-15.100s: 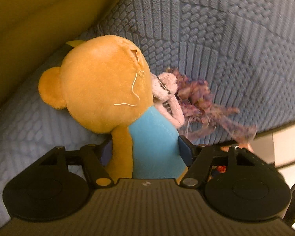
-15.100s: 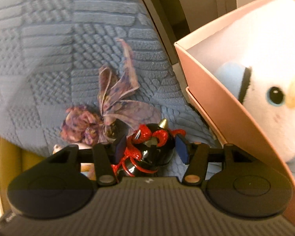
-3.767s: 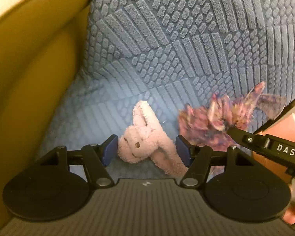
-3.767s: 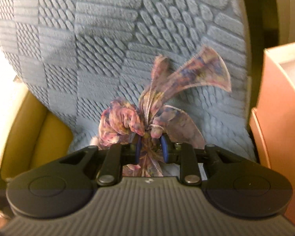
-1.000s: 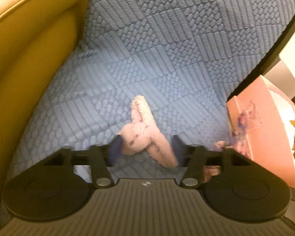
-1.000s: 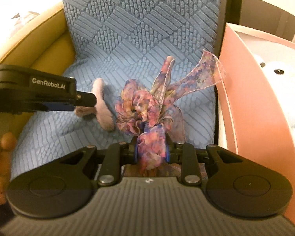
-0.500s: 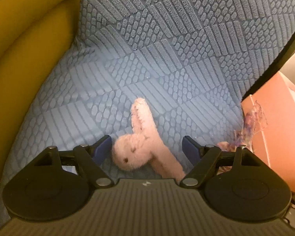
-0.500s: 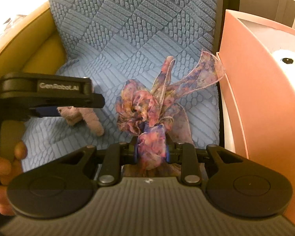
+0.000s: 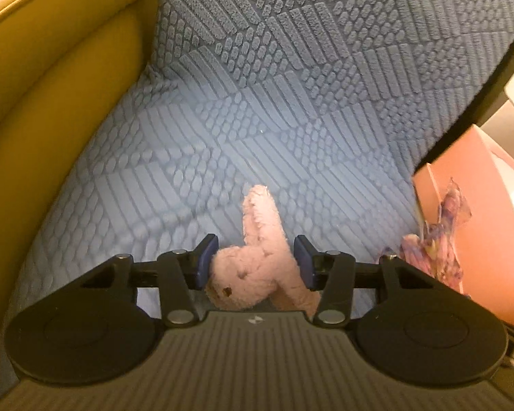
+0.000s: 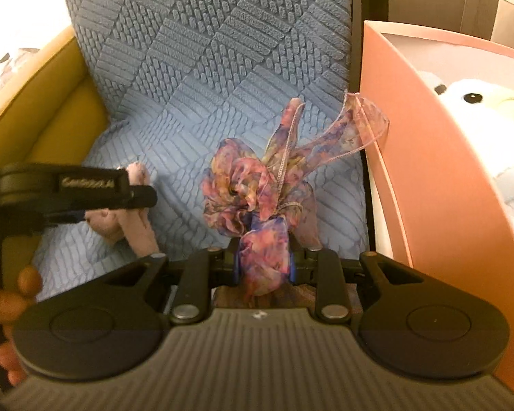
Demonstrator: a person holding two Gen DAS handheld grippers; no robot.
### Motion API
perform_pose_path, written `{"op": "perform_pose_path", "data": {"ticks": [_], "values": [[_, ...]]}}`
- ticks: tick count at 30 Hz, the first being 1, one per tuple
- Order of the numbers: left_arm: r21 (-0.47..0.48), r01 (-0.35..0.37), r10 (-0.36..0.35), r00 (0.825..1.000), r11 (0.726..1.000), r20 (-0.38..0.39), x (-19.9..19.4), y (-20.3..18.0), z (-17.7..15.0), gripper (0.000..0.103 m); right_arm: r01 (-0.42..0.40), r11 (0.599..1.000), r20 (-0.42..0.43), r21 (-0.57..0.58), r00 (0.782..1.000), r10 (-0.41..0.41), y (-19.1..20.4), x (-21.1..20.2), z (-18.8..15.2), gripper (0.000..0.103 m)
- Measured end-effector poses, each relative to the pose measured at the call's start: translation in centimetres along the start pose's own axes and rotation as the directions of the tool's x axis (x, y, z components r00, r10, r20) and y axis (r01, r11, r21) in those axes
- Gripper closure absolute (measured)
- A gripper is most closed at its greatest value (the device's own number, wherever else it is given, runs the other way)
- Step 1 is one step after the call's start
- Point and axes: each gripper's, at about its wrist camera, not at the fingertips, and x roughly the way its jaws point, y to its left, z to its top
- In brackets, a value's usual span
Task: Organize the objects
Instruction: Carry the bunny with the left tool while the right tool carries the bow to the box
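On the blue textured cushion (image 9: 291, 109), the left gripper (image 9: 255, 262) has just been closing its jaws onto the pink plush bunny (image 9: 253, 270) (pads touching its sides), while the right gripper (image 10: 264, 267) clamps the floral ribbon bow (image 10: 257, 185) beside the pink box (image 10: 428, 171).

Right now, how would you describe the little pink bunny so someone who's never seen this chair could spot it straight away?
Find the blue textured seat cushion beside the yellow armrest. Low on it lies the small plush bunny, between the left gripper pads, which have just been closing and now press its sides. Unlike the multicoloured ribbon bow nearby, it is plain pale pink, fuzzy, with one long ear.
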Motion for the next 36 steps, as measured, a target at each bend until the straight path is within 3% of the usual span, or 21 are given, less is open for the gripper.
{"op": "perform_pose_path", "data": {"ticks": [13, 23, 36], "values": [[-0.026, 0.082, -0.081, 0.996, 0.996, 0.026, -8.5, -1.0, -3.0, 0.048, -0.038, 0.998, 0.006, 0.046, 0.999, 0.037, -0.4, -8.3, -1.2, 0.075], [0.023, 0.149, -0.15, 0.987, 0.989, 0.064, -17.0, -4.8, -4.7, 0.048, -0.074, 0.995, 0.084, 0.061, 0.994, 0.068, -0.5, -17.4, -0.7, 0.075], [0.077, 0.207, -0.216, 0.969, 0.975, 0.124, -24.7, -10.2, -4.4, 0.048, -0.091, 0.994, 0.162, 0.059, 0.983, 0.081, -2.2, -25.3, -0.2, 0.075]]}}
